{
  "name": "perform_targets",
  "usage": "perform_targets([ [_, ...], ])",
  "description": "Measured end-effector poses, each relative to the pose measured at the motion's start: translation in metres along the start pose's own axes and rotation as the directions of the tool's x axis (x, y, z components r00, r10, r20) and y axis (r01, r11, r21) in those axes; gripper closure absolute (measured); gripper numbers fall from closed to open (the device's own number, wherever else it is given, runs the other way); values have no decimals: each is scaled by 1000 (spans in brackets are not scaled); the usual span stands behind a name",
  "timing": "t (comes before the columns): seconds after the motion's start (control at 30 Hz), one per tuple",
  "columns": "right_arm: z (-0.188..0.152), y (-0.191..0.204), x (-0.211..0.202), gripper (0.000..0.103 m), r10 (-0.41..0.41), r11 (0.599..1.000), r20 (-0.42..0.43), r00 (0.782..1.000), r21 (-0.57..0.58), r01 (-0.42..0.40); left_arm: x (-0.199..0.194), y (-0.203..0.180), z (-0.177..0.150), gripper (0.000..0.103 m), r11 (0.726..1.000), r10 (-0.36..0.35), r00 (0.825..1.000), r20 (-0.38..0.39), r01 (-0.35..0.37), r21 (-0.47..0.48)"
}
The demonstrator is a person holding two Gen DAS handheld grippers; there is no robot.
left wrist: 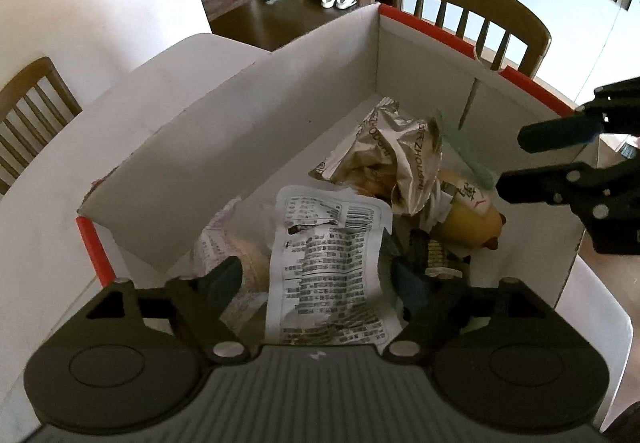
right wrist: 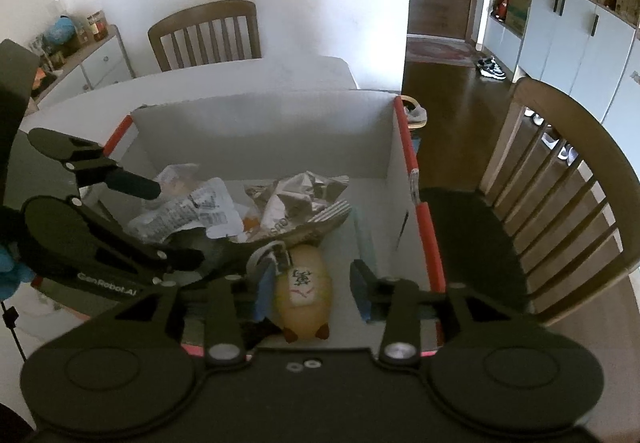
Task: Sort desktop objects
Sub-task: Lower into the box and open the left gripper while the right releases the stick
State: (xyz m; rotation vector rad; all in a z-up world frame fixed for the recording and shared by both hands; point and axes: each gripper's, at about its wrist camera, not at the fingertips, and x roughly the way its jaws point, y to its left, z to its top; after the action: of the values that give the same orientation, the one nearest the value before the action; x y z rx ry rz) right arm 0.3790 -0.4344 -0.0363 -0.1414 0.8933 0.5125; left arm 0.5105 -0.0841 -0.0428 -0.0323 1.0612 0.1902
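Observation:
A white cardboard box (left wrist: pixel 240 131) with red edges holds the sorted items. My left gripper (left wrist: pixel 318 283) hangs over its near end, open, and a white printed wrapper (left wrist: pixel 328 263) lies loose between the fingers. Behind it sit a crumpled foil wrapper (left wrist: pixel 392 159) and a yellow plush toy (left wrist: pixel 468 223). In the right wrist view my right gripper (right wrist: pixel 314 287) is open inside the box (right wrist: pixel 260 135). The yellow plush toy (right wrist: pixel 304 291) lies between its pads, with a gap on the right side. The left gripper (right wrist: pixel 160 219) stands open over the wrappers (right wrist: pixel 200 211).
The box rests on a white table (left wrist: pixel 48 203). Wooden chairs stand close by: one behind the box (left wrist: pixel 460 3), one at the table's left (left wrist: pixel 28 103), one at the right (right wrist: pixel 560 203). Dark wood floor and cabinets lie beyond.

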Motion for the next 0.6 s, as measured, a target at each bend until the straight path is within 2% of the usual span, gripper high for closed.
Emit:
perform_targets([
  [0.27, 1, 4, -8, 54, 28, 1000, 8, 1000, 4, -28, -14, 0, -2, 18, 999, -7, 1000, 27, 8, -31],
  [0.6, 2, 12, -22, 45, 44, 999, 30, 999, -10, -44, -43, 6, -9, 13, 993, -20, 997, 72, 28, -114],
])
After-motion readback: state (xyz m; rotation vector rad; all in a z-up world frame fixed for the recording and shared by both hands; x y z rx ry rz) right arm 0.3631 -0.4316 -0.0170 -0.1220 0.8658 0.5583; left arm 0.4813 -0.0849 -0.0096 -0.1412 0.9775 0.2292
